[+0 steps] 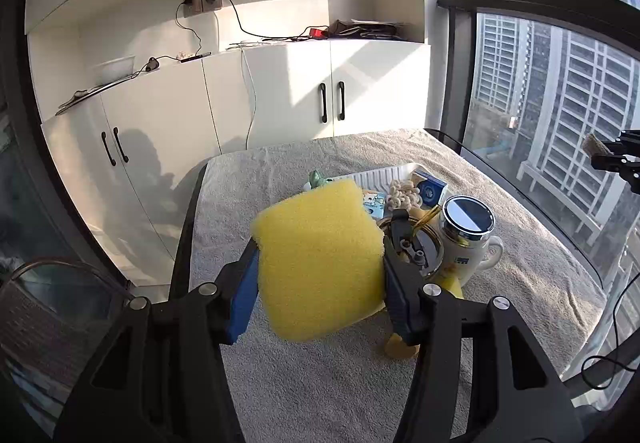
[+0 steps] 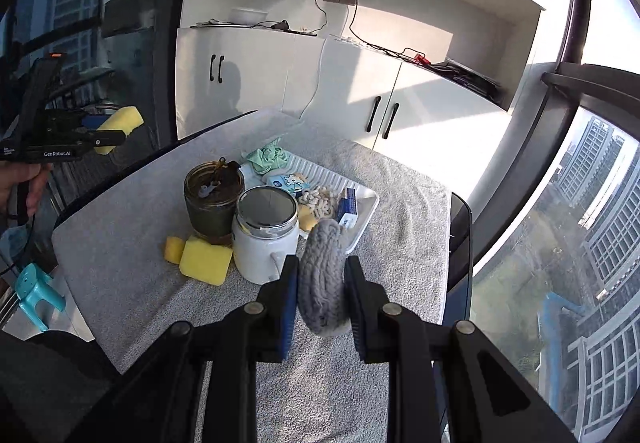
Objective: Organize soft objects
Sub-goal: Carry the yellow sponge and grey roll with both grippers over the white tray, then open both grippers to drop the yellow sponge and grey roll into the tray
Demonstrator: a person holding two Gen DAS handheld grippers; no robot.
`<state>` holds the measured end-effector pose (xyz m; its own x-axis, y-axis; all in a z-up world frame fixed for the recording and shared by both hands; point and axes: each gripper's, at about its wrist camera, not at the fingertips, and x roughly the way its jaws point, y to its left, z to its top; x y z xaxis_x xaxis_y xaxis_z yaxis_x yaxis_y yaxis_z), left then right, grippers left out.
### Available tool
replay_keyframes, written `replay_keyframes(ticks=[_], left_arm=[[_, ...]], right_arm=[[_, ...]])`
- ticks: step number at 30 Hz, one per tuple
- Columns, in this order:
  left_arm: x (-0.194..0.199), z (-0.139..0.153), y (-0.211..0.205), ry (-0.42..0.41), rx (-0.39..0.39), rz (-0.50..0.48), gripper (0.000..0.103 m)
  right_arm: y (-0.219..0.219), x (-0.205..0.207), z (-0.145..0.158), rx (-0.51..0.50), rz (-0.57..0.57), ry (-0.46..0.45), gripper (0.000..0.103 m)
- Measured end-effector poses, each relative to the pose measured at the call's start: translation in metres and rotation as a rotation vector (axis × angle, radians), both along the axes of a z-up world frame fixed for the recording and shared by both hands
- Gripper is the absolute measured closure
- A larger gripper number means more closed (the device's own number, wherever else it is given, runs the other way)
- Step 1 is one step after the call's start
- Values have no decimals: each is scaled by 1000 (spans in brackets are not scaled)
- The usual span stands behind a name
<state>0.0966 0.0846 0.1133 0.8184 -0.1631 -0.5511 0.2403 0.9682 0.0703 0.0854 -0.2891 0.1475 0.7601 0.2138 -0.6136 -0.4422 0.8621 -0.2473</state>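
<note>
The left gripper [image 1: 320,267] grips a yellow sponge [image 1: 320,263], its blue pads pressed into both sides, held in the air above the towel [image 1: 320,383] that covers the table; in the right wrist view the same gripper sits far left with a hand [image 2: 24,187] on its handle and the sponge poking out past its fingers

The right gripper [image 2: 322,295] is closed narrow on a grey knitted piece [image 2: 322,283], squeezed between its pads and standing on edge above the towel

On the towel, a white tray [image 2: 360,219] holds a green cloth [image 2: 270,159] at its far end, a wipes pack [image 2: 288,183] beside it, a pale looped piece [image 2: 320,201] in the middle and a blue box [image 2: 348,203] at the near end; just in front of the tray stand a dark jar [image 2: 214,203] and a white mug [image 2: 266,239] with a shiny lid, touching or nearly so; a second yellow sponge [image 2: 206,263] lies on the towel against the foot of the jar, beside the mug, with a small orange sponge [image 2: 175,249] just left of it; another small yellow bit [image 2: 307,221] lies between mug and tray

White cabinets [image 1: 280,103] stand behind the table; a turquoise stool [image 2: 36,295] is on the floor at the left
</note>
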Motion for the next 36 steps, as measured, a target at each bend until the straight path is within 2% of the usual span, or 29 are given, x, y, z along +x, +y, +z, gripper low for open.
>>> replay_keyframes(ticks=[3, 8, 11, 14, 19, 23, 26, 30, 36], left_arm=[[36, 29, -1, -52, 61, -24, 50], [111, 55, -7, -25, 87, -84, 50], [157, 53, -14, 19, 66, -133, 50], [193, 39, -27, 69, 62, -190, 50], [237, -14, -65, 190, 79, -296, 50], [262, -63, -93, 284, 98, -337, 50], [276, -94, -109, 333, 123, -356, 50], [292, -119, -117, 374, 120, -362, 50], [302, -143, -116, 406, 129, -359, 47]], right_arm=[[-15, 34, 34, -13, -17, -32, 78], [-22, 95, 78, -42, -14, -54, 78], [-19, 133, 91, -60, 4, -53, 78], [-11, 172, 88, -92, 19, -31, 78], [7, 229, 50, -110, 103, 62, 78], [36, 261, -7, -142, 212, 180, 78], [64, 274, -58, -211, 295, 267, 78], [96, 285, -105, -233, 393, 358, 78], [134, 284, -152, -255, 542, 453, 78]])
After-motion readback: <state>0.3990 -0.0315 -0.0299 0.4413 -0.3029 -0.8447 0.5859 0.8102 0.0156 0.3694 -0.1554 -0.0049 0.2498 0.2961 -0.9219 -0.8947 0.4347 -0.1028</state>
